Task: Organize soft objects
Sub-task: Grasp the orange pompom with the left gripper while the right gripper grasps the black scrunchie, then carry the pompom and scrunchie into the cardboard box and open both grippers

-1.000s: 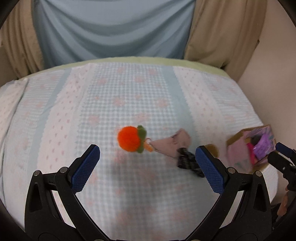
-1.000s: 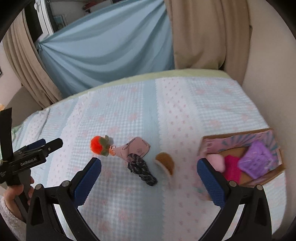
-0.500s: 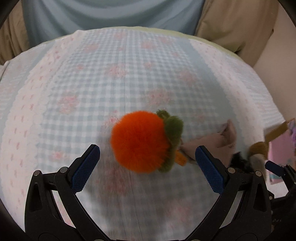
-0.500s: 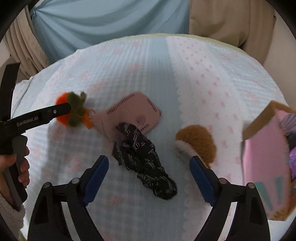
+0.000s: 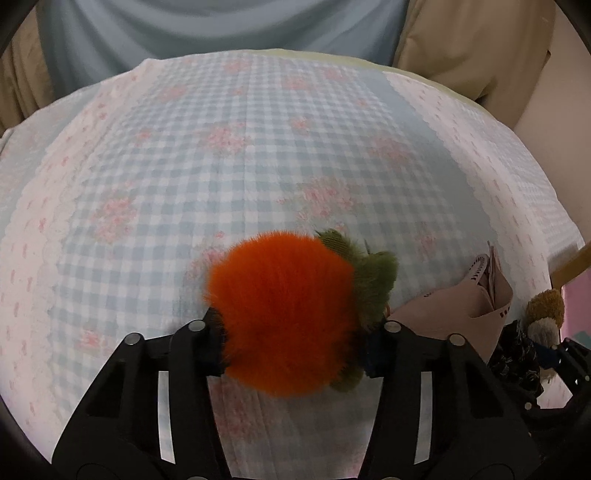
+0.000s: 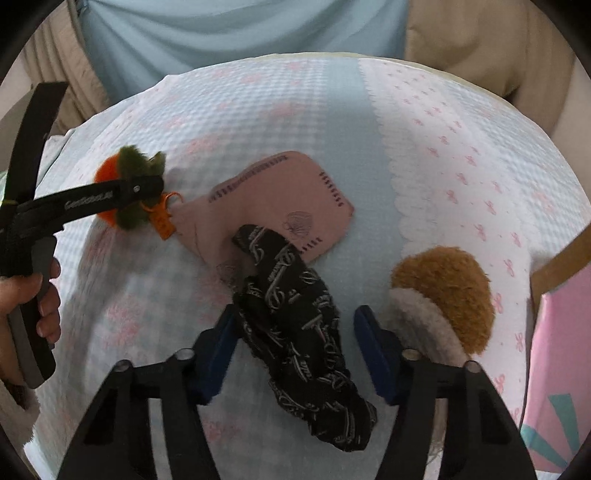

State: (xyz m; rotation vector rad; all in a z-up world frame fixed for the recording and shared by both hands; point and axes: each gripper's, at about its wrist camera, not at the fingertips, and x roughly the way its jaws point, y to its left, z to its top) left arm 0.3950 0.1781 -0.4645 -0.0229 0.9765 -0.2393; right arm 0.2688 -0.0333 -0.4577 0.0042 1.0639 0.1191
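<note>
My bedspread (image 5: pixel 258 147) lies open ahead. Left gripper (image 5: pixel 291 332) fingers pinch the orange pom-pom (image 5: pixel 284 310) beside the pink pouch (image 6: pixel 273 206); right gripper (image 6: pixel 295 343), fingers half-open, straddles the black scarf (image 6: pixel 299 332), touching nothing I can see.

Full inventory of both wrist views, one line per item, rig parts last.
Fluffy pom-pom toy: 1, orange with green leaves and an orange tag, left part of the bedspread, between the left claw's fingers.
Flat pouch: 1, dusty pink, centre, just right of the pom-pom.
Patterned scarf: 1, black with pale print, one end lying over the pouch, between the right claw's fingers.
Plush piece: 1, brown and cream, right of the scarf.
Cardboard box: 1, pink inside, far right edge.
Bedspread: 1, blue gingham and pink print, under everything.
Curtains: blue and beige, behind.
Left claw: black, closed on the pom-pom.
Right claw: blue pads, open around the scarf.
Hand: 1, holding the left claw's handle.
</note>
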